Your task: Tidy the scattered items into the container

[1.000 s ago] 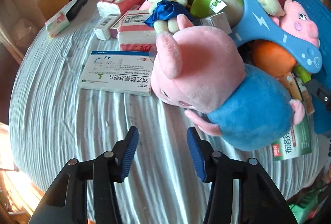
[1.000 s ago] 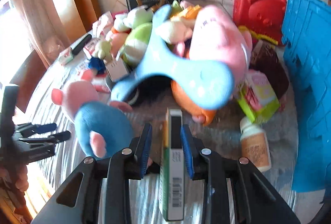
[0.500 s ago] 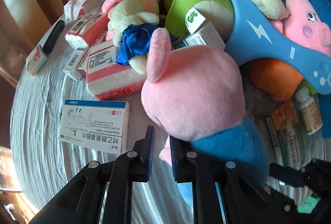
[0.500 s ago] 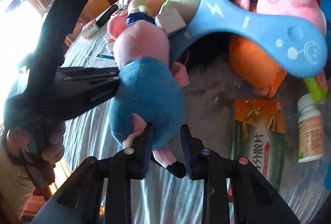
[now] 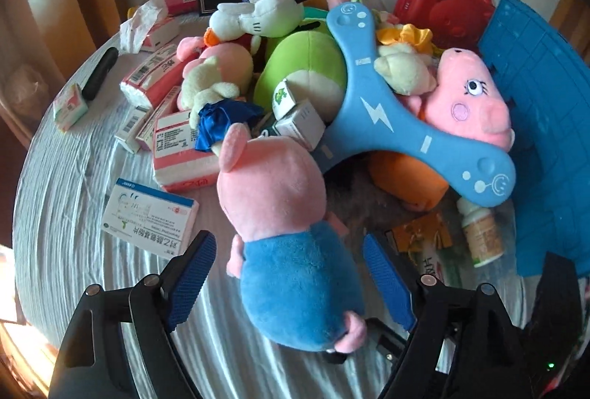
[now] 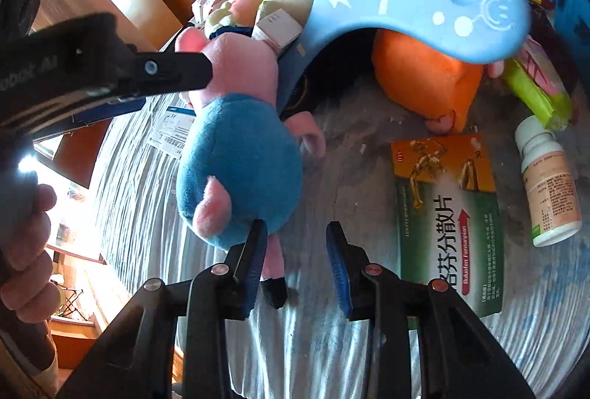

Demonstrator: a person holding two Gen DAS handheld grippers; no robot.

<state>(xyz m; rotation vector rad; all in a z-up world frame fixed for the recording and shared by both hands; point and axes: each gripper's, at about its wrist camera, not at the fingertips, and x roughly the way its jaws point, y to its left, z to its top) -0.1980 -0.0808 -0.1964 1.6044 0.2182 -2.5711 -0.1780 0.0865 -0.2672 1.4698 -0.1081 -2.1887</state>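
A pink pig plush in a blue shirt (image 5: pixel 291 251) lies on the white ribbed cloth (image 5: pixel 73 214), head toward the toy pile. My left gripper (image 5: pixel 287 238) straddles its body with the jaws opening wide; the pads stand clear of the plush. My right gripper (image 6: pixel 295 229) sits at the plush's (image 6: pixel 236 163) feet, jaws opening. One pink leg with a black shoe (image 6: pixel 273 273) lies between them beside the left pad, not pinched. The left gripper (image 6: pixel 110 78) and the hand (image 6: pixel 25 251) holding it show at the left of the right wrist view.
A green and orange medicine box (image 6: pixel 450 214) and a white pill bottle (image 6: pixel 549 181) lie to the right. A blue boomerang toy (image 5: pixel 387 111) tops a pile of plush toys, with boxes (image 5: pixel 147 218) at left. A blue crate (image 5: pixel 534 104) and a red case (image 5: pixel 442 0) stand behind.
The right gripper let go of the green box, now flat on the cloth, and came down to the plush's feet. The left gripper shut, then opened wide around the plush as it advanced.
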